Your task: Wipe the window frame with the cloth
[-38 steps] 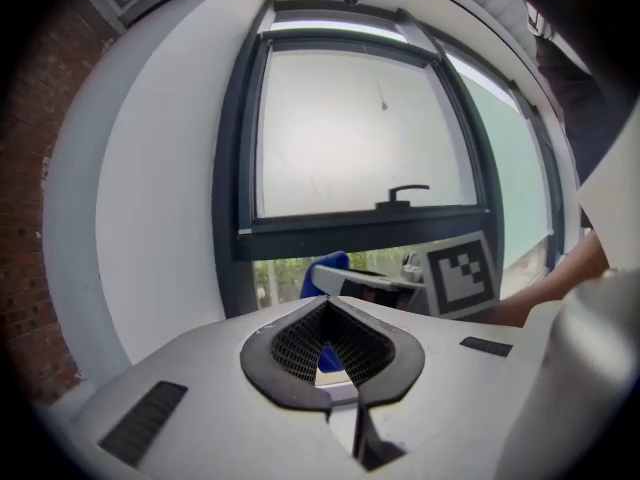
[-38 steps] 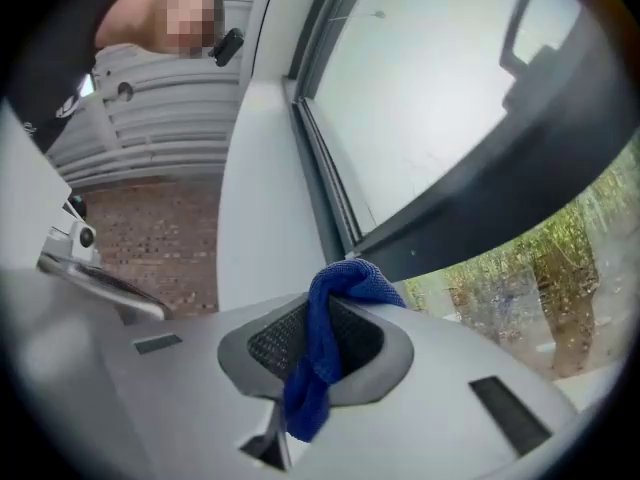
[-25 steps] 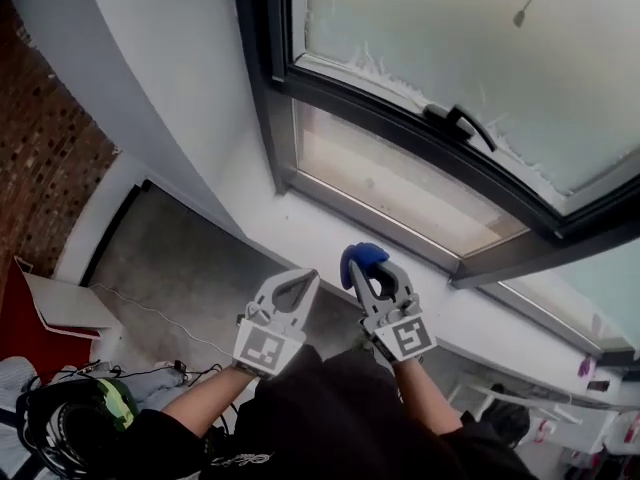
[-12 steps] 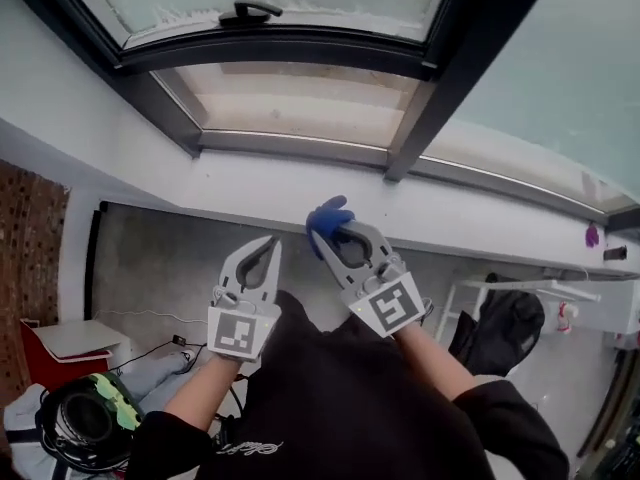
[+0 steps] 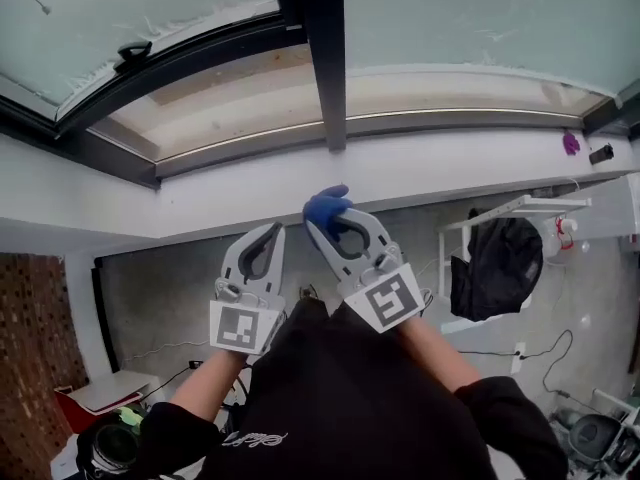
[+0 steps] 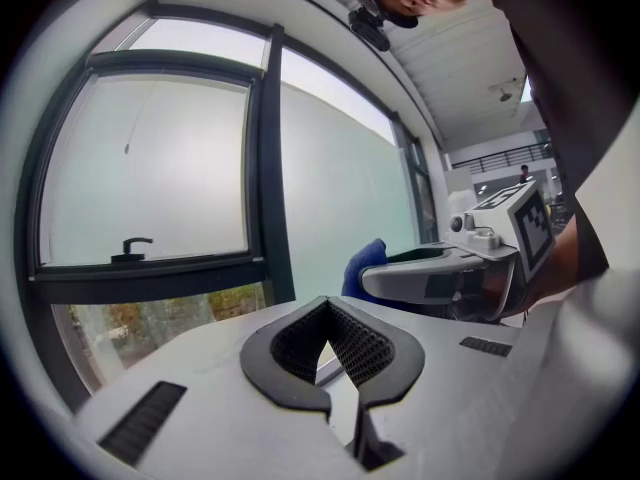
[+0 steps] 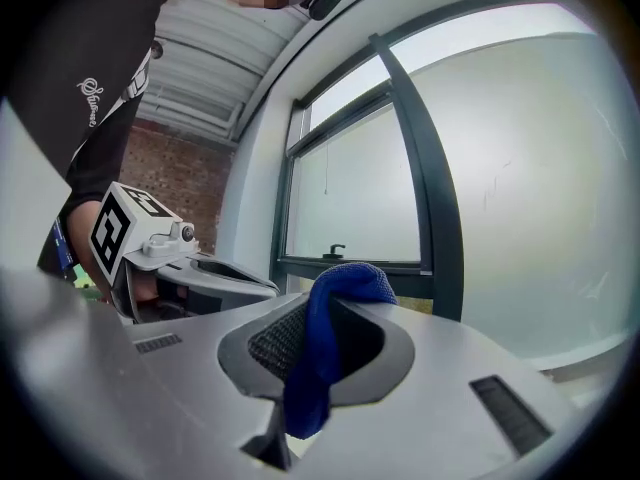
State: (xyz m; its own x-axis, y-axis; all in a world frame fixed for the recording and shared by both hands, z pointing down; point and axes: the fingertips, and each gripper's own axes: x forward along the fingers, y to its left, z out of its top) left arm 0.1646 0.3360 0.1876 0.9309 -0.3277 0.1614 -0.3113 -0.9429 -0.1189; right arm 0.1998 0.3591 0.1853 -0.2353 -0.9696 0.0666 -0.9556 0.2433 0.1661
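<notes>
A blue cloth (image 5: 325, 206) is pinched in my right gripper (image 5: 328, 218), which is shut on it just below the white sill (image 5: 230, 183). In the right gripper view the cloth (image 7: 325, 353) hangs folded over the right gripper's (image 7: 330, 308) tips. My left gripper (image 5: 264, 240) sits beside it to the left, shut and empty; its pads (image 6: 350, 343) touch at the tip. The dark window frame's upright bar (image 5: 322, 58) stands straight above both grippers. The same bar (image 6: 268, 168) and a window handle (image 6: 134, 249) show in the left gripper view, with the cloth (image 6: 365, 266) to its right.
A black bag (image 5: 495, 258) hangs on a white rack at the right. Below the sill lie a concrete floor (image 5: 160, 288), cables, a brick wall (image 5: 35, 318) and a red box (image 5: 75, 400) at the lower left. A hinged sash with a handle (image 5: 132, 52) is at the upper left.
The view has swung right along the window, so the dark upright bar now stands above the grippers. Both grippers keep their places side by side; the right one still holds the cloth.
</notes>
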